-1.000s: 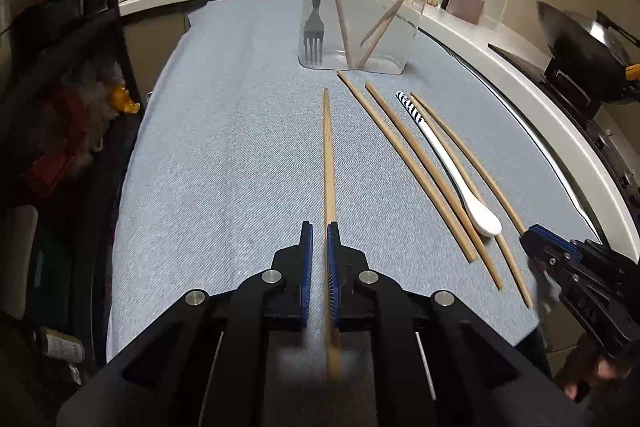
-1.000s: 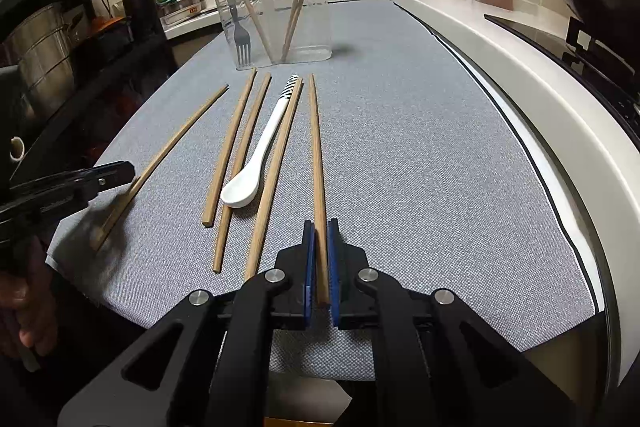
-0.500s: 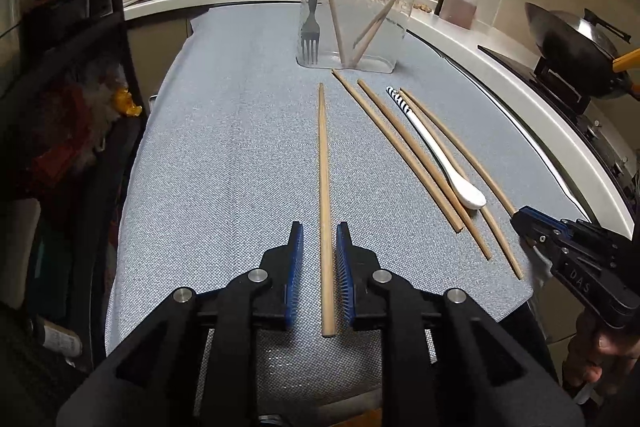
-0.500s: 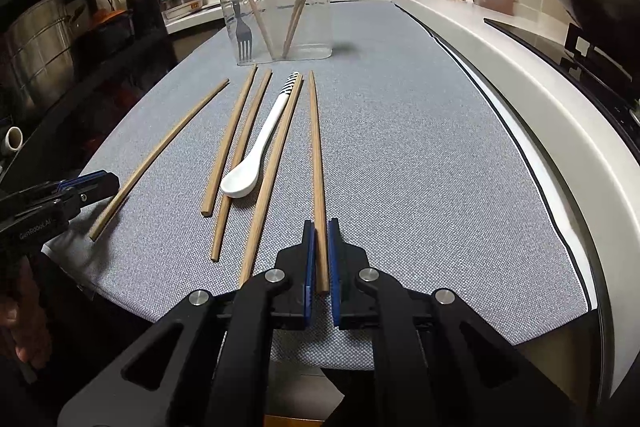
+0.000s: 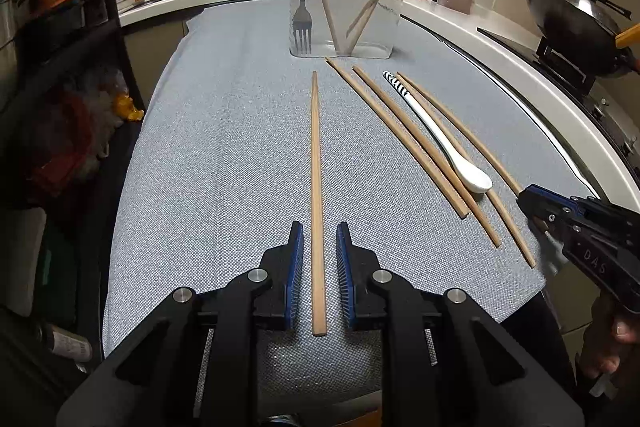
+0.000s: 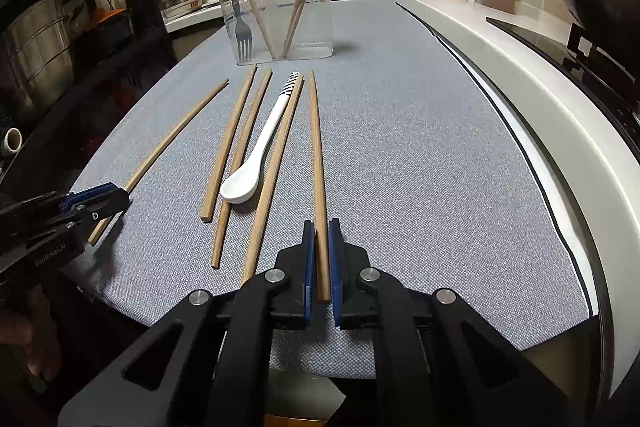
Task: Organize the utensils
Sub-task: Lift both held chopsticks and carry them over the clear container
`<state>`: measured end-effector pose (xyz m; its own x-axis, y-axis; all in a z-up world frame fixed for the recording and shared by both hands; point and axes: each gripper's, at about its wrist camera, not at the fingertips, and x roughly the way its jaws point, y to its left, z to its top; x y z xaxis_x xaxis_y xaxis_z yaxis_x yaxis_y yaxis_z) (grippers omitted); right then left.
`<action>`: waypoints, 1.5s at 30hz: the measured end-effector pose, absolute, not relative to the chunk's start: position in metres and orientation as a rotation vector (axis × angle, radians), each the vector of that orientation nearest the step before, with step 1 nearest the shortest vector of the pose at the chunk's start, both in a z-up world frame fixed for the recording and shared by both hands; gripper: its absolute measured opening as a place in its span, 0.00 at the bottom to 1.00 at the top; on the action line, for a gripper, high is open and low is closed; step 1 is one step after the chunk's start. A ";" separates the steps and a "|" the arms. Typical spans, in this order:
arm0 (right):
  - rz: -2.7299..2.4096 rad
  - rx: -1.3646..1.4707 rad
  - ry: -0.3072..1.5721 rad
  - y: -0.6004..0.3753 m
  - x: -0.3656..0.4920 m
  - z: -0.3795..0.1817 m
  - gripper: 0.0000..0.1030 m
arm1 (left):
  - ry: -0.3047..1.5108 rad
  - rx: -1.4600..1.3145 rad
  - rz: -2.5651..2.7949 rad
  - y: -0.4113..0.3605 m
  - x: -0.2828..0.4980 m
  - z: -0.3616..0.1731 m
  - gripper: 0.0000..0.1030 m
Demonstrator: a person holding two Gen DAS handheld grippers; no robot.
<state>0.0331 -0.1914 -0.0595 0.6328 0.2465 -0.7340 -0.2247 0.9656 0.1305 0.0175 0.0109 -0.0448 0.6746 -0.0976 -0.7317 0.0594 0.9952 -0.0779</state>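
Left gripper (image 5: 318,259): my jaws have just been opening and now stand apart, blue pads clear on both sides of a chopstick that lies flat between them.
Left chopstick (image 5: 316,187): lone wooden stick on the grey surface (image 5: 220,147), running straight away from me toward the holder, set apart from the other sticks.
Right gripper (image 6: 319,259): my jaws are clamped on the near end of the rightmost chopstick.
Right chopstick (image 6: 316,155): its far end points at the holder and lies just beside the next stick; whether it rests on the surface I cannot tell.
Loose chopsticks (image 6: 236,143): three more between my two sticks, roughly parallel.
Spoon (image 6: 260,151): white, striped handle tip, bowl toward me, lying among the loose sticks and touching one of them.
Holder (image 6: 280,19): clear plastic tub at the far end of the surface, upright.
Holder contents: one fork (image 6: 242,35), tines down, and several chopsticks leaning inside.
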 end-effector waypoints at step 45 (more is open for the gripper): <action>0.230 0.021 0.618 -0.211 -0.002 0.033 0.06 | 0.609 -0.094 -0.096 0.017 -0.010 -0.003 0.06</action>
